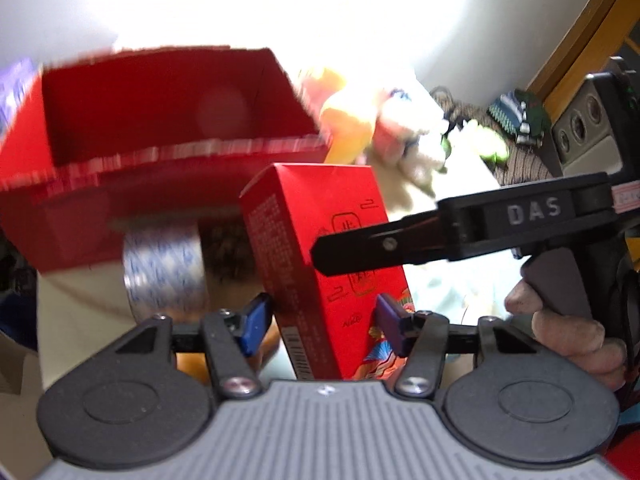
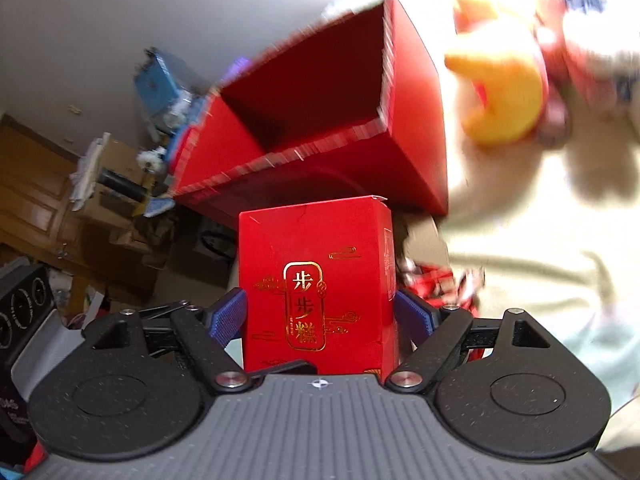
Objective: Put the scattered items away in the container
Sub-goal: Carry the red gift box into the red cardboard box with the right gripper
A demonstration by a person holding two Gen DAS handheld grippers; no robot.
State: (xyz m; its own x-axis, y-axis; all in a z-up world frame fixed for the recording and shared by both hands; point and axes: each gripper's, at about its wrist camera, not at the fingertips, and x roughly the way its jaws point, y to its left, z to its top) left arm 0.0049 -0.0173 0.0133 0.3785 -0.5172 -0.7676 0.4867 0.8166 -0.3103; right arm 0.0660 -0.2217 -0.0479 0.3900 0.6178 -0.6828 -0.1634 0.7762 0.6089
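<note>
Open red container [image 1: 140,112]: rigid cardboard, square walls, raw corrugated rim. It sits ahead of and above both your claws and is motion-blurred in both views. Interior reads empty as far as I can see.

Cream cloth surface [image 2: 540,260]: soft and wrinkled, off to the right of your right claw.

Plush toy [image 2: 500,92]: fuzzy, yellow-orange, rounded, blurred. It's ahead-right of the right claw, just beside the container's right wall.

Red carton [image 2: 320,280]: glossy printed card, upright rectangular block, gold foil characters on the front.
- Your right gripper [image 2: 320,312] is clenched on it, ribbed blue pads [image 2: 228,316] against both side edges.
- Your left gripper [image 1: 324,316] is also grasping it, at its lower end.
- So the carton is between both claws, short of the container and not in it.

Left-view only:
- The right tool's flat black finger lies across the carton face.
- Your hand [image 1: 568,328] is on that tool's grip.
- Shiny blue-white patterned roll [image 1: 164,264], cylindrical, ahead-left of the left claw and under the container's near edge.

Right-view only:
- Crinkly red wrappers [image 2: 440,284], just right of the right claw's pad.
- Wooden cabinet [image 2: 32,184], far left.
</note>
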